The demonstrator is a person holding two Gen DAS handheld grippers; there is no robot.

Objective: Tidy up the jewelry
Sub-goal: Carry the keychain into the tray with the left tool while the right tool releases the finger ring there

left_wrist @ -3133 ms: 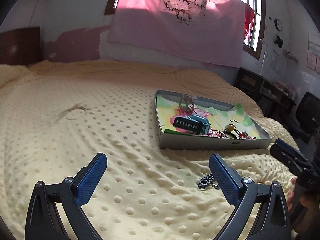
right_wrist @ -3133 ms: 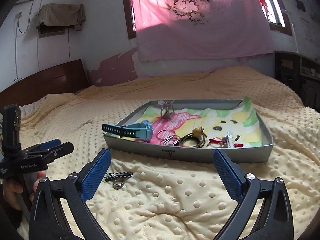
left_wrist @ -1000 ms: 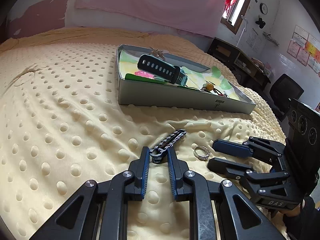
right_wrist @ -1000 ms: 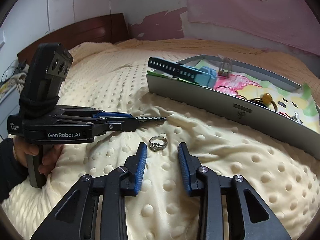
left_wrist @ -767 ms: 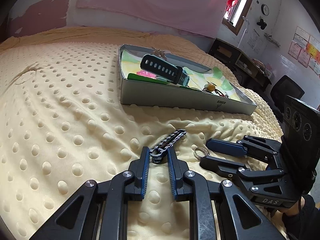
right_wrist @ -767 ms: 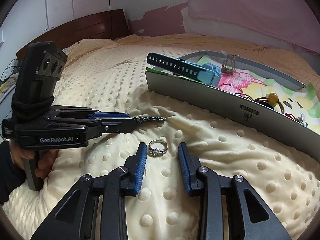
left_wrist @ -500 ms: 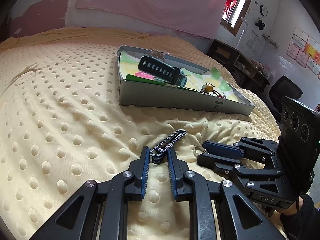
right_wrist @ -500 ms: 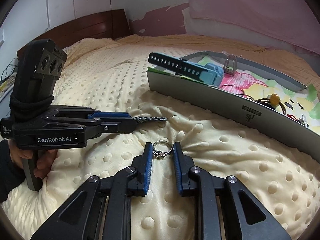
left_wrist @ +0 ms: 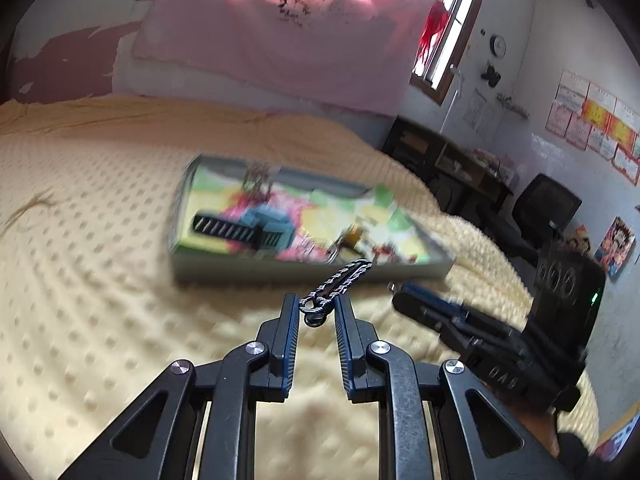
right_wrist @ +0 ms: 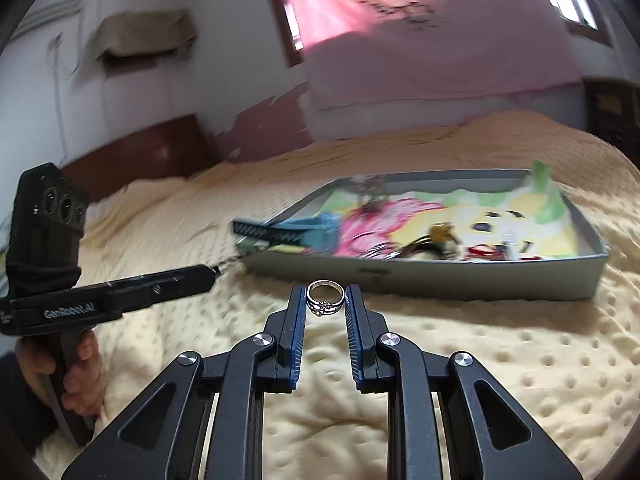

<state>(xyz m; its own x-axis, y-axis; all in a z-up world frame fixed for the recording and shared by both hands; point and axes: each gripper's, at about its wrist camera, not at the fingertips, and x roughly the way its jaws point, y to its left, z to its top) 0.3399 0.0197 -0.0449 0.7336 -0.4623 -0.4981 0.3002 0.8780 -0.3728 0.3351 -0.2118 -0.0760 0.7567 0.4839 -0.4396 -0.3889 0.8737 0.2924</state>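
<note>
Lifted clear of the dotted yellow blanket (right_wrist: pixel 520 360) now instead of resting on it: ring (right_wrist: pixel 325 298) pinched between the closed-in fingers of the right gripper (right_wrist: pixel 325 300), braided chain (left_wrist: pixel 338 282) clamped by one end in the left gripper (left_wrist: pixel 316 312), free end pointing ahead. Just beyond, well short of both loads, the grey tray (right_wrist: pixel 440 276) with watch (left_wrist: pixel 248 228) and other pieces inside. Both pickups apparently done; only carrying over the tray's near wall and letting go left.

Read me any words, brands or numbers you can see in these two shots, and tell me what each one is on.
"GenRobot.AI": side of the left tool, slightly blurred.
"DAS": body of the right tool, seen from the left wrist camera.
Small mark on the gray tray's front wall: too blurred to read.
Wall posters: too small to read.
</note>
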